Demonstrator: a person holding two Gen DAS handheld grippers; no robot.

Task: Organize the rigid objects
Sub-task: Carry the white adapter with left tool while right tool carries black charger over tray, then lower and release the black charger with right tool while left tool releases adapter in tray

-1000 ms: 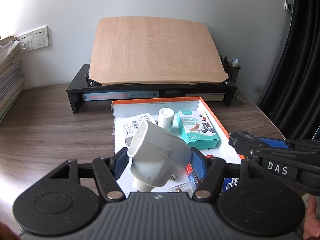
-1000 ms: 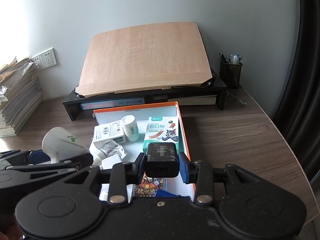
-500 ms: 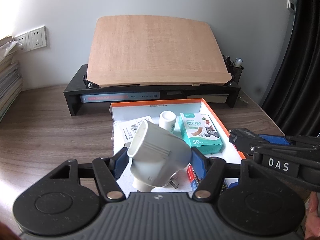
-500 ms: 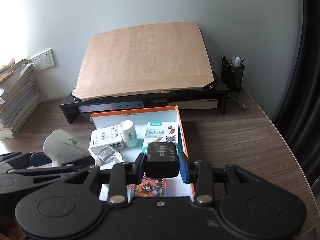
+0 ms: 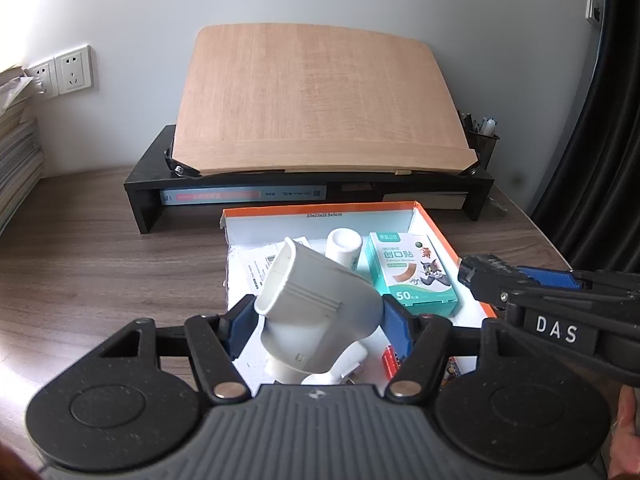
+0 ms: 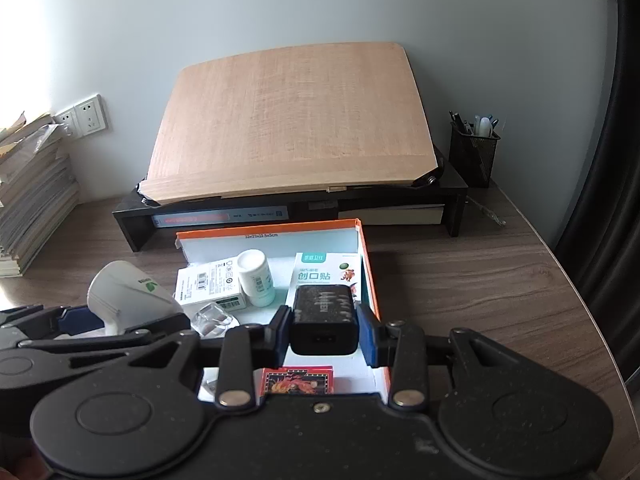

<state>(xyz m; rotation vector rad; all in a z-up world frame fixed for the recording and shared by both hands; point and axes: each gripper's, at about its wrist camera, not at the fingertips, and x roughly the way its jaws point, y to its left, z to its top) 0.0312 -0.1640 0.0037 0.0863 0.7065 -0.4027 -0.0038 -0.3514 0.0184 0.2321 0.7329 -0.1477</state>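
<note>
Above orange box (image 6: pixel 370 264): left gripper (image 5: pixel 318 322) jaws clamp white adapter (image 5: pixel 316 304) (tilted); right gripper (image 6: pixel 323 330) jaws clamp black charger (image 6: pixel 323 318)

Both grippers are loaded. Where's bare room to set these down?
Bare desk lies right of the orange box, up to the black riser, and left of the box toward the paper stack. Inside the box it is crowded: bandage box, white bottle, cartons.
</note>
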